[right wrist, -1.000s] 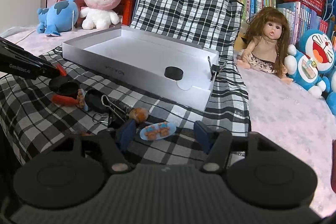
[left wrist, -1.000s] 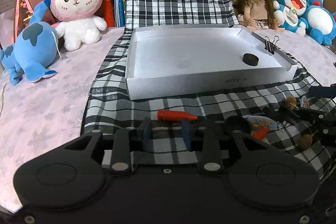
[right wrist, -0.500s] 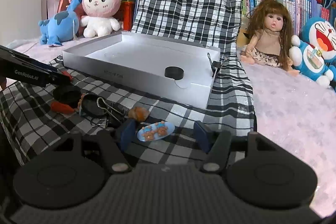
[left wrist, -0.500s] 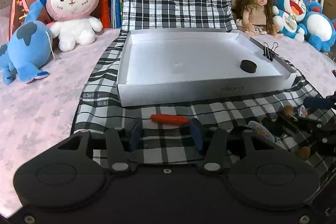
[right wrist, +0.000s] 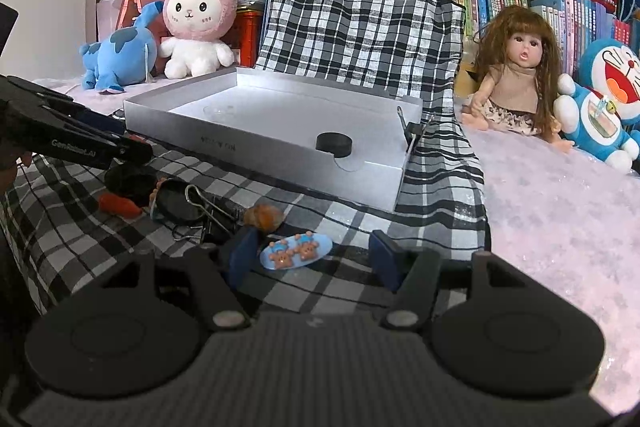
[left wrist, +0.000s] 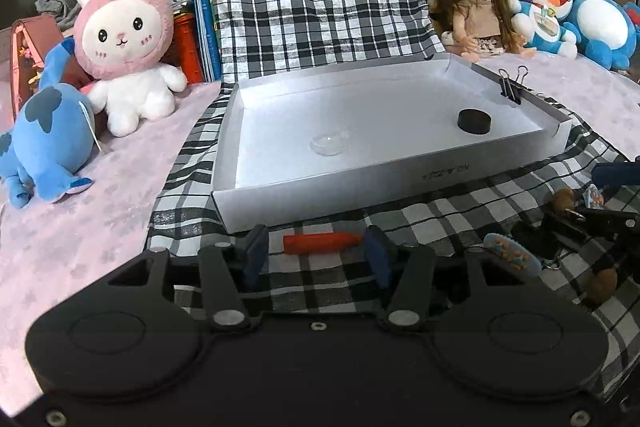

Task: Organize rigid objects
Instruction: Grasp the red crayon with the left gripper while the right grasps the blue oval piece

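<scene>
Orange-red and tapered, the small plastic piece point(left wrist: 322, 242) now lies on the black-and-white checked cloth point(left wrist: 312, 7) just short of our left gripper point(left wrist: 316, 253), whose jaws, nearly shut a second ago, are opening with the piece ahead of them, not clamped, so we judge a pick-up is being lined up. Our right gripper point(right wrist: 314, 261) holds its jaws spread and empty over the pale blue oval clip with little bears point(right wrist: 296, 251). The shallow white cardboard tray point(left wrist: 400, 183), already holding a black round cap point(left wrist: 474, 120), waits on the cloth before plush toys, a doll and bookshelves.
</scene>
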A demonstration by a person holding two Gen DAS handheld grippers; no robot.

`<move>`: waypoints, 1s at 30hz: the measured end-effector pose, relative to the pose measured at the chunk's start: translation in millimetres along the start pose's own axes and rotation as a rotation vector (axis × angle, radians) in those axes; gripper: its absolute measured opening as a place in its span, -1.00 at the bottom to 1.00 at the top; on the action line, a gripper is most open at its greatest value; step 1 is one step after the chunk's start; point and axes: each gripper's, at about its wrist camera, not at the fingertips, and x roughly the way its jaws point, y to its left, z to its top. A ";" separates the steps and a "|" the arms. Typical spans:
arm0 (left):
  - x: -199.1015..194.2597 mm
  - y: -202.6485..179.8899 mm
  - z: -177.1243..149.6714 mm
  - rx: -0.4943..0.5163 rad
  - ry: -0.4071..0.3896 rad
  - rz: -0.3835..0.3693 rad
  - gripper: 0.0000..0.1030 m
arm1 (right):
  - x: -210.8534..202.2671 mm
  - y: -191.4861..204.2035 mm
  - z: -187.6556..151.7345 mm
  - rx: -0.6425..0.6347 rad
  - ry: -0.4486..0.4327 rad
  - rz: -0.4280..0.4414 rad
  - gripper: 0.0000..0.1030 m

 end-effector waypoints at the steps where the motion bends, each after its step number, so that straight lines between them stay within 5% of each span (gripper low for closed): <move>1: 1.4 0.7 0.3 -0.007 0.003 -0.005 0.00 | -0.1 -0.2 -0.1 0.003 0.000 0.000 0.44; 21: 7.7 3.0 0.7 -0.049 0.003 -0.028 -0.18 | -6.1 -0.9 -1.8 0.009 -0.026 0.010 -0.14; 30: -2.6 2.1 2.3 -0.061 -0.006 -0.013 -0.18 | -9.9 -3.1 4.3 0.042 -0.044 -0.009 -0.15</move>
